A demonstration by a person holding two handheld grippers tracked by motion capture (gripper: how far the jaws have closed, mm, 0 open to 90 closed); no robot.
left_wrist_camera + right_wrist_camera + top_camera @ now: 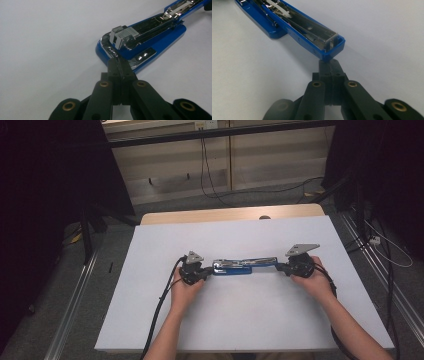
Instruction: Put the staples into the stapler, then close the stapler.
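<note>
Pinching shut at the left end of the blue stapler (245, 266), the left hand-held gripper (119, 65) has its jaws pressed together with the tips at the chrome rim of the stapler's base; whether they clamp that rim I cannot tell. The right hand-held gripper (329, 63) is likewise clenched, its tips touching the blue end of the swung-open top arm at the right. Between them the stapler lies opened out flat, lengthwise left to right, with a block of staples (123, 35) showing in its metal channel. It rests near the middle of the white counter (240, 320).
</note>
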